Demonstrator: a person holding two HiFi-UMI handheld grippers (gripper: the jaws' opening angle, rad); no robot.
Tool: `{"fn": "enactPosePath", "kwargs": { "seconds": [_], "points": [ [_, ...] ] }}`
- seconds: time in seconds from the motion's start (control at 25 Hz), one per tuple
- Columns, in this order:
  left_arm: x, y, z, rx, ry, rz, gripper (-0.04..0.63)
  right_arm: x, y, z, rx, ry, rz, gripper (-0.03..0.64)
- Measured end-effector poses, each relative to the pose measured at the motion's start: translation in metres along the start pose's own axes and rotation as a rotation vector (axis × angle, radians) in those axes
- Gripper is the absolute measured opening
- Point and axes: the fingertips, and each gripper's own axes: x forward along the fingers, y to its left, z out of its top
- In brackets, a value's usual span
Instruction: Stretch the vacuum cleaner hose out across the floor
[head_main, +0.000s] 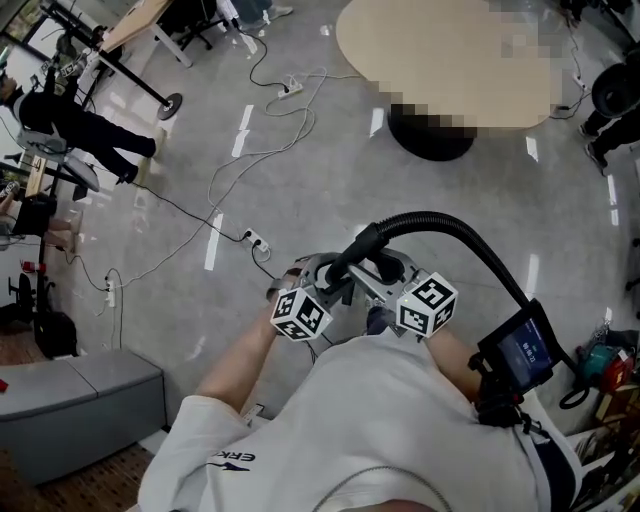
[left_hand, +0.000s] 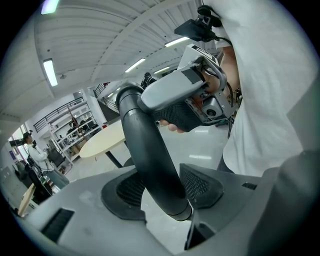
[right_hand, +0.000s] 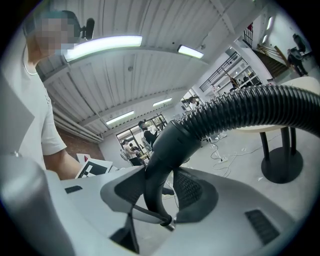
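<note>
The hose (head_main: 450, 225) end is up in the air, our side of the round table (head_main: 400, 50). L gripper (left_hand: 162, 190) & R gripper (right_hand: 159, 192) both pinch it, side by side. We hold tight, pull slow away from table, no yanks.

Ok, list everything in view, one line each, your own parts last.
black ribbed vacuum cleaner hose: one, black, arcing from both grippers to the person's right
beige oval tabletop: one, beige, far side, on a black round base
loose floor cables: several, white, trailing over the grey floor
power strips: at least two, white, among the cables
padded bench: one, grey, lower left
screen device: one, black, by the person's right hip
bystander: one, dark clothes, far left
left gripper: one, grey, closed on the hose's smooth end
right gripper: one, grey, closed on the hose's cuff
</note>
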Motion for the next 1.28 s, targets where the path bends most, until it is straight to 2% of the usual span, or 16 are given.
{"fn": "enactPosePath", "kwargs": {
  "seconds": [0.36, 0.6, 0.92, 1.12, 1.28],
  "points": [
    [0.01, 0.056, -0.022, -0.015, 0.044, -0.005, 0.184, 0.037, -0.025, 0.014, 0.025, 0.007, 0.008, 0.175],
    [-0.001, 0.081, -0.058, 0.045, 0.054, -0.057, 0.176, 0.077, -0.024, 0.003, 0.057, 0.008, -0.05, 0.175],
    [-0.037, 0.112, -0.1, 0.121, 0.014, -0.128, 0.173, 0.136, -0.006, 0.0, 0.07, -0.042, -0.149, 0.175],
    [-0.066, 0.127, -0.135, 0.141, -0.009, -0.131, 0.173, 0.179, 0.014, -0.01, 0.036, -0.031, -0.172, 0.17],
    [-0.076, 0.135, -0.14, 0.129, -0.028, -0.122, 0.173, 0.193, 0.019, -0.006, 0.017, -0.014, -0.183, 0.163]
  ]
}}
